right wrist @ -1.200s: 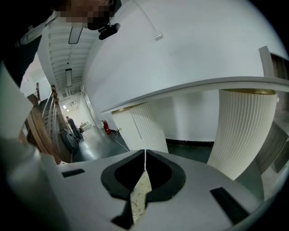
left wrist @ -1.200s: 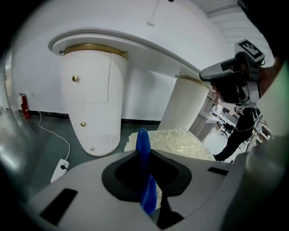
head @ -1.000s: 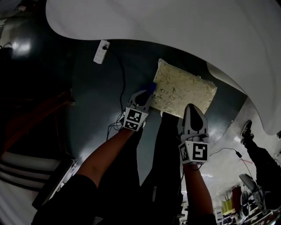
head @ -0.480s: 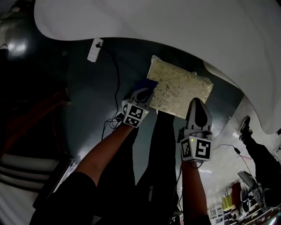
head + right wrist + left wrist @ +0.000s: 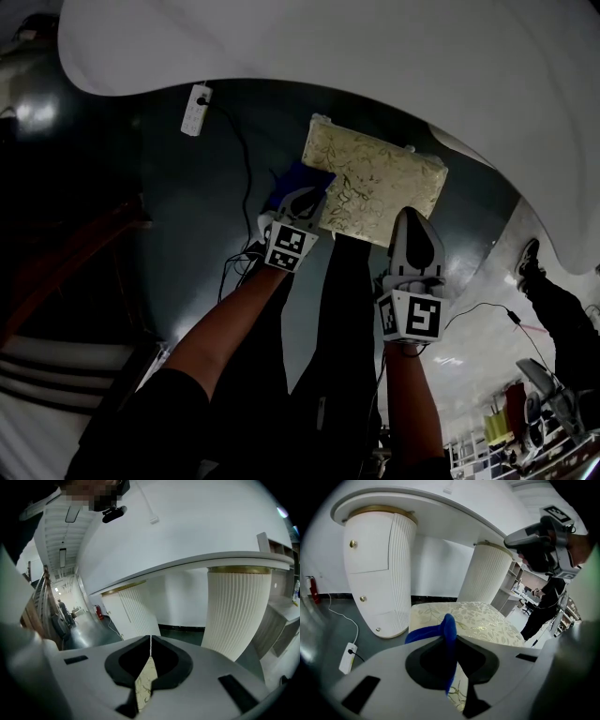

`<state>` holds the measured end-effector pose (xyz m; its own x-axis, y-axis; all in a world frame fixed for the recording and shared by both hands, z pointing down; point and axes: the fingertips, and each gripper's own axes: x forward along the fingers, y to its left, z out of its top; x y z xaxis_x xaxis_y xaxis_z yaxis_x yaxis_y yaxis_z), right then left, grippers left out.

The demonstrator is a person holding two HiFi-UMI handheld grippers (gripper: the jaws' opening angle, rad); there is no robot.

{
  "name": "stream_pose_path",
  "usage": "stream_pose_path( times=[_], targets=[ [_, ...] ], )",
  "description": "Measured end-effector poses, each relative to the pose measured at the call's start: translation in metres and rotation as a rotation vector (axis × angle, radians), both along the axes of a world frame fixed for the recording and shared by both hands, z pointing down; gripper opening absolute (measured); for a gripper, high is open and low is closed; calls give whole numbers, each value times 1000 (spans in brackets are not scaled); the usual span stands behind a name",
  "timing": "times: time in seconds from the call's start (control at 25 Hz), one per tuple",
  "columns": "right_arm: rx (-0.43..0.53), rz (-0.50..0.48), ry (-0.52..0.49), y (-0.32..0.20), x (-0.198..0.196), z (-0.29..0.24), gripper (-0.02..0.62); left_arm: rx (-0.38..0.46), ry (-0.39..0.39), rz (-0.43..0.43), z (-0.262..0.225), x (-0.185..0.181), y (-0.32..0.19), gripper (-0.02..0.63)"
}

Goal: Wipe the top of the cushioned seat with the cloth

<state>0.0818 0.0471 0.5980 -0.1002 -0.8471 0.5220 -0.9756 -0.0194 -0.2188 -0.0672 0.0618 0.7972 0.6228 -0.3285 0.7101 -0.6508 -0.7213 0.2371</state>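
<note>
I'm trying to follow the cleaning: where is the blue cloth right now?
The blue cloth is pinched in the jaws of the left gripper, just left of centre in the head view, at the left edge of the cushioned seat.

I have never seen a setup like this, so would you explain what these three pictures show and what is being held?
There is no robot: a person holds a two-jaw gripper in each hand. The head view looks down from a camera on the person's head; the other two come from cameras riding on the grippers. The left gripper is shut on a blue cloth at a corner of the patterned cushioned seat, beside a white desk. The right gripper is shut and empty, over the seat's near edge.
</note>
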Motion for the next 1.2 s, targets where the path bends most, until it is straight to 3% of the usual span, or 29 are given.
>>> stream_pose_path(
  times=[0.72, 1.0, 1.2],
  targets=[
    [-15, 83, -7, 29, 45, 16, 38, -26, 6, 41, 0, 55, 26, 57],
    [-45, 112, 1, 34, 71, 28, 38, -39, 21, 142, 5, 88, 44, 57],
    [-48, 97, 8, 37, 73, 29, 38, -40, 16, 151, 9, 96, 52, 57]
  ],
)
